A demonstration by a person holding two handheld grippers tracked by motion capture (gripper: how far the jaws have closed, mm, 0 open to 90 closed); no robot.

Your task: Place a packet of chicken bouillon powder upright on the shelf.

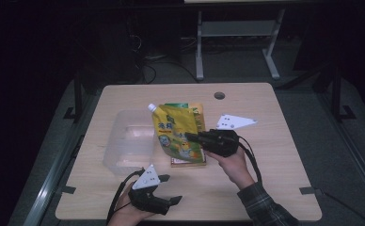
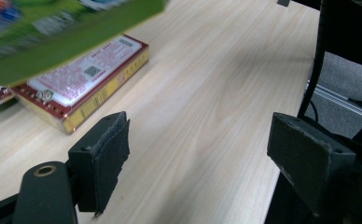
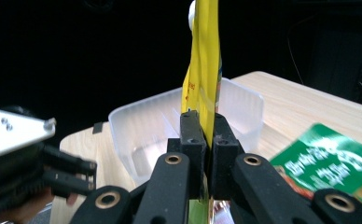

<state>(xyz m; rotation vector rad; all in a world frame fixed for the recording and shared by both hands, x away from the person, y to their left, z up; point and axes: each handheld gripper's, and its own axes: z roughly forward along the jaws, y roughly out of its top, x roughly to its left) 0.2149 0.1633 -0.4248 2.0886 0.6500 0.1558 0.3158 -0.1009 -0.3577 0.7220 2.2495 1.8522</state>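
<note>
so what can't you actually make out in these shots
- Print on the yellow pouch: too small in the high view, edge-on in the right gripper view.
- Red box: upper end covered by a blurred green packet in the left gripper view.
- Clear bin: its floor is hidden behind the right gripper.

Right hand (image 1: 234,165) reaches in from the lower right, forearm in a plaid sleeve (image 1: 265,205), carrying the right gripper (image 1: 192,137) level, pointing left, jaws clamped together. Left hand (image 1: 124,213) at the near edge carries the left gripper (image 1: 170,189), pointing right, jaws wide apart, pads (image 2: 111,158) bare.
</note>
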